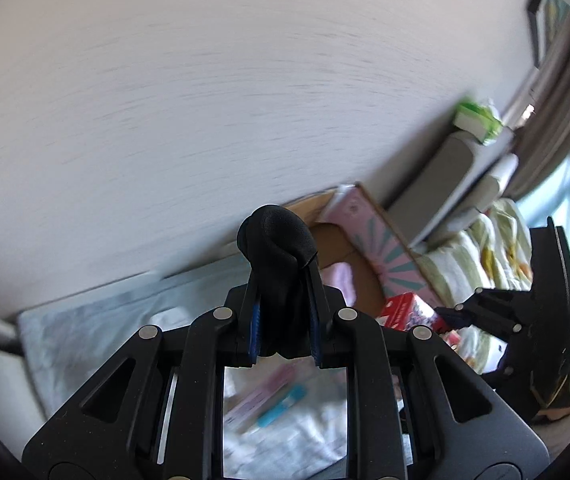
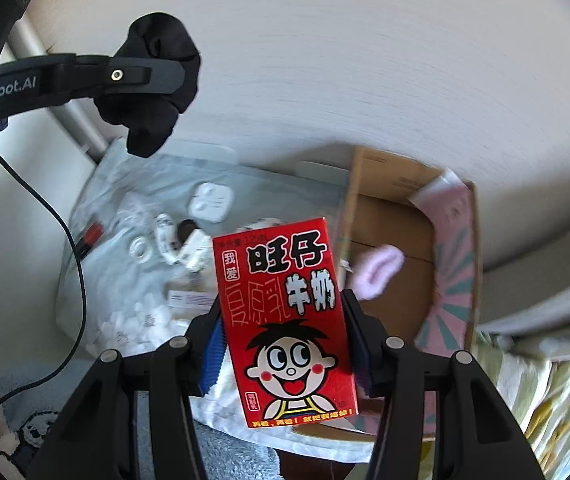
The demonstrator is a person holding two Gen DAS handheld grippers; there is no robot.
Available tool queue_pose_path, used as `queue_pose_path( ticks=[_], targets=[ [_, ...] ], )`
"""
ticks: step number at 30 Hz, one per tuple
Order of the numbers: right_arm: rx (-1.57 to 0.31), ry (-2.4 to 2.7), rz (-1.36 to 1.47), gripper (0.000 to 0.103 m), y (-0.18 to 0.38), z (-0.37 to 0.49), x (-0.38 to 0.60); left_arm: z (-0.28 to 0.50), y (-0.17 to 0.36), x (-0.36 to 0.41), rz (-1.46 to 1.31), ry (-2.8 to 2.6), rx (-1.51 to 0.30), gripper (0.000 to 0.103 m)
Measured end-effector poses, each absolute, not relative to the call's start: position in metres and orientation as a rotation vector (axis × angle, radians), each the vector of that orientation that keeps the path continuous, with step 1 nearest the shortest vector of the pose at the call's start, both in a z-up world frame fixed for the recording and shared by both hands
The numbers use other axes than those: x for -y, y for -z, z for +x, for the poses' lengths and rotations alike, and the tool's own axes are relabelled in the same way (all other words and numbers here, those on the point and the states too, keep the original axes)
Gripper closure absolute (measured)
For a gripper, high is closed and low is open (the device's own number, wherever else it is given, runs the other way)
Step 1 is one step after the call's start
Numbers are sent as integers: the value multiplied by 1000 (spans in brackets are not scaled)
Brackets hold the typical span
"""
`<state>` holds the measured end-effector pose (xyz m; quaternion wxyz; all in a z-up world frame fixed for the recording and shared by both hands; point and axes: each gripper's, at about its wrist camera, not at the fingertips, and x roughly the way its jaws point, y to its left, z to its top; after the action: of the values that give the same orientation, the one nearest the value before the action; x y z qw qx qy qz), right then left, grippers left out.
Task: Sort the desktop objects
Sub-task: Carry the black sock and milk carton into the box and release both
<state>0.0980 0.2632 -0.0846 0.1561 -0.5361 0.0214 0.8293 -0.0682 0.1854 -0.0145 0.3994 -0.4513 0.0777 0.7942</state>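
We see a red milk carton (image 2: pixel 287 320) at the lower centre of the right wrist view, upright and tilted slightly, printed with black and white Chinese characters and a grinning cartoon boy's face. A bunched black cloth (image 2: pixel 157 80) hangs at the upper left of that frame; in the left wrist view it stands at centre as a rounded dark bundle (image 1: pixel 279 268). The carton also shows at lower right there (image 1: pixel 411 312).
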Motion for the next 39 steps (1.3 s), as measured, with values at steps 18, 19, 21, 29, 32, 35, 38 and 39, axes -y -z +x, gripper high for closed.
queue_pose_path(
  ticks=[18, 19, 21, 29, 32, 35, 38, 39],
  targets=[
    [-336, -2186, -1472, 55, 112, 150, -352, -66, 88, -352, -1226, -1808, -395, 87],
    [-342, -2178, -1476, 55, 115, 151, -354, -66, 93, -353, -1232, -1804, -405, 87],
    [-364, -2173, -1490, 55, 121, 152, -358, -66, 106, -364, -1248, -1789, -435, 87],
    [-419, -2164, -1505, 54, 134, 151, -369, -65, 134, -381, -1302, -1766, -467, 87],
    [-437, -2160, -1506, 54, 139, 151, -375, -67, 135, -381, -1310, -1768, -475, 87],
    [-446, -2160, -1513, 54, 143, 149, -379, -70, 137, -382, -1314, -1772, -478, 87],
    [-452, -2163, -1513, 54, 144, 147, -381, -71, 136, -384, -1311, -1778, -479, 87],
    [-458, -2166, -1513, 54, 145, 146, -382, -72, 136, -385, -1307, -1783, -481, 87]
  ],
)
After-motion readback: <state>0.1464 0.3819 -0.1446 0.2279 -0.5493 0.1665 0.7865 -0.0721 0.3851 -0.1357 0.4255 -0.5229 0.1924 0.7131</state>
